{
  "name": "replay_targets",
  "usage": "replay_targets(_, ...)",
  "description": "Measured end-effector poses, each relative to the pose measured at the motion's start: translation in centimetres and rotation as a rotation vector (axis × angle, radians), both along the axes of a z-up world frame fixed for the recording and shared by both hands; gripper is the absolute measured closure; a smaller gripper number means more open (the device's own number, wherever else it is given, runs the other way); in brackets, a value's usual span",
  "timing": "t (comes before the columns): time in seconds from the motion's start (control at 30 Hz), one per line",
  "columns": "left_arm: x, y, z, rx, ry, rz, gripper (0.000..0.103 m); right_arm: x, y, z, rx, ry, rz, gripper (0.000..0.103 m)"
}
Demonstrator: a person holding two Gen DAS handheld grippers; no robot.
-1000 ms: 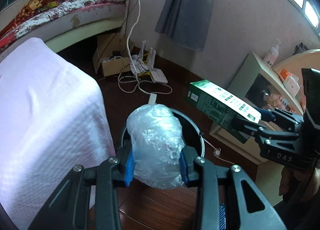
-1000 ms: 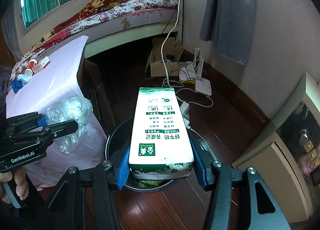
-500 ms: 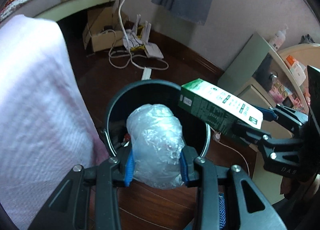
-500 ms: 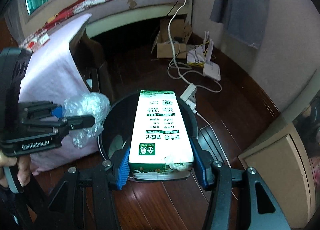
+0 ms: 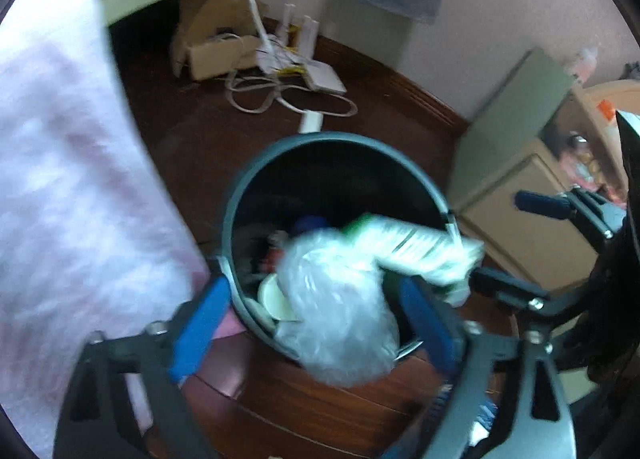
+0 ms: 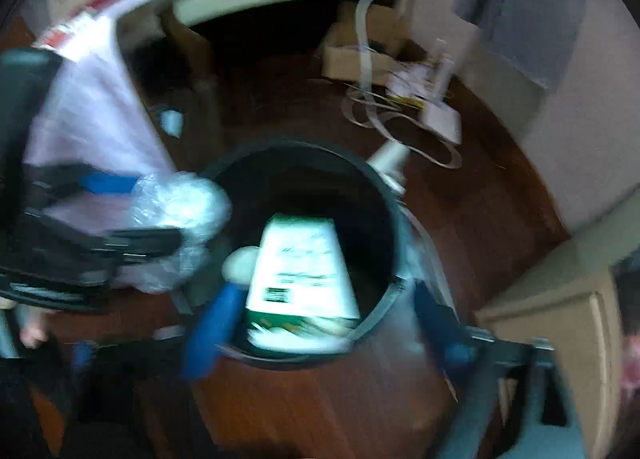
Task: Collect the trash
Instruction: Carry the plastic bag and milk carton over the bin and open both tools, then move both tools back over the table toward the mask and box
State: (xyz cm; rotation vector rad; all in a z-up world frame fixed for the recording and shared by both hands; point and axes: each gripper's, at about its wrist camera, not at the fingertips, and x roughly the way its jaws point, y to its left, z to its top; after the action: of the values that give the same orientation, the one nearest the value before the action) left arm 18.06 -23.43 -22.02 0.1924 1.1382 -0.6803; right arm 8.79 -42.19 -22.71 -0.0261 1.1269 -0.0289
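From the left wrist, the left gripper (image 5: 316, 311) has its jaws spread wide, the crumpled plastic bag (image 5: 336, 315) loose between them over the near rim of the dark bin (image 5: 248, 179). From the right wrist, the right gripper (image 6: 320, 319) gapes too, the milk carton (image 6: 302, 271) free, tipping into the bin (image 6: 384, 187).

The crumpled clear plastic bag (image 5: 340, 311) is over the near rim of the dark round bin (image 5: 256, 163). The green-white milk carton (image 6: 302, 279) is tilted inside the bin's mouth.
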Motion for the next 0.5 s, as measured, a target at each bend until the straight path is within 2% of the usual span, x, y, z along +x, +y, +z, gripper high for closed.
replay_targets(0.13,-0.4,1.7,-0.5,0.027,-0.025,0.042,0.004,-0.2,-1.5,-0.9,0.022,0.05,-0.055,0.002)
replay_targets(0.33,-0.9,2.9,-0.5,0.061,-0.075,0.109,0.002,-0.5,-1.6,-0.6,0.002,0.021,-0.08,0.0)
replay_targets(0.5,-0.8,3.1,0.6,0.053,-0.095,0.113,0.001,-0.2,-1.2,0.1,0.006,-0.001,-0.076,0.0)
